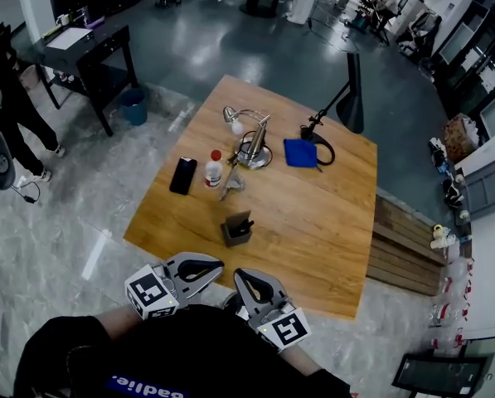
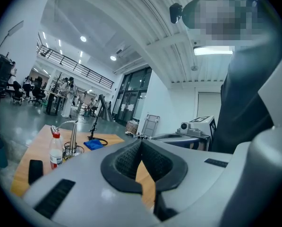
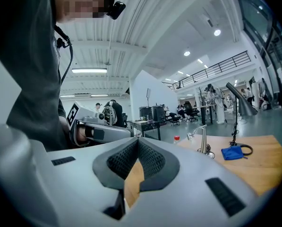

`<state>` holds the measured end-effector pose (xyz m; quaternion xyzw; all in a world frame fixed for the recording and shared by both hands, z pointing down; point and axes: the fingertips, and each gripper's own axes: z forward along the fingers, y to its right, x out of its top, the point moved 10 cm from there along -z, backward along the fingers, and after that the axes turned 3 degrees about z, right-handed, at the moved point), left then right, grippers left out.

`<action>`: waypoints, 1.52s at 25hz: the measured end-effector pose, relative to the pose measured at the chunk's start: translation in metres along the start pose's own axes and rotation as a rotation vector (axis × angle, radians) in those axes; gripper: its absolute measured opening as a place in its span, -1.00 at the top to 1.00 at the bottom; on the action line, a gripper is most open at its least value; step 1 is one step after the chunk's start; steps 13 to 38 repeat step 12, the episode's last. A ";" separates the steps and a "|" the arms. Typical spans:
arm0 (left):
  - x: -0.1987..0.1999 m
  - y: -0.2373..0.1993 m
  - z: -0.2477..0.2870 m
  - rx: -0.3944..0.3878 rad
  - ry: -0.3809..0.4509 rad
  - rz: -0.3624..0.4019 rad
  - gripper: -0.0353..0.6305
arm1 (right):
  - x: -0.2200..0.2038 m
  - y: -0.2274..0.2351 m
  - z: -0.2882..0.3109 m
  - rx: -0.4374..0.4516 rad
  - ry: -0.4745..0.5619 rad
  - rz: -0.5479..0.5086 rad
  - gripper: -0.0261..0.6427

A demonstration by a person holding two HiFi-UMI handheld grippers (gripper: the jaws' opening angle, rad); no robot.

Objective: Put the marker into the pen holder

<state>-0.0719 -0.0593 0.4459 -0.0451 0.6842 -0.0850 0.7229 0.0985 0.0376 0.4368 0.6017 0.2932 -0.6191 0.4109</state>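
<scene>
Left tool [image 2: 141, 143] and right tool [image 3: 138, 142], both closed empty, face wooden table [image 1: 313, 214] on grey floor [image 1: 255, 48].

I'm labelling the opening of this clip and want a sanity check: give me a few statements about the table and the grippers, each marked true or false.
1. The pen holder stands on the wooden table, nearer the person than the bottle. True.
2. The right gripper holds a marker. False: its jaws are shut with nothing between them.
3. In the head view, the black phone lies left of the bottle. True.
4. The blue cloth lies inside the pen holder. False: it lies flat on the table, farther back than the holder.
5. The left gripper hangs over the pen holder. False: it is close to the person's body, short of the holder, shut and empty.
</scene>
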 end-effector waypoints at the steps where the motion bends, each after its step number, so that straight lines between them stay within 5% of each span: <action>1: -0.001 0.000 0.000 0.000 -0.001 0.004 0.87 | 0.000 0.000 0.000 0.000 0.000 0.001 0.91; 38: 0.000 0.002 0.002 0.020 0.006 -0.018 0.87 | -0.005 0.003 -0.003 0.006 -0.002 0.003 0.91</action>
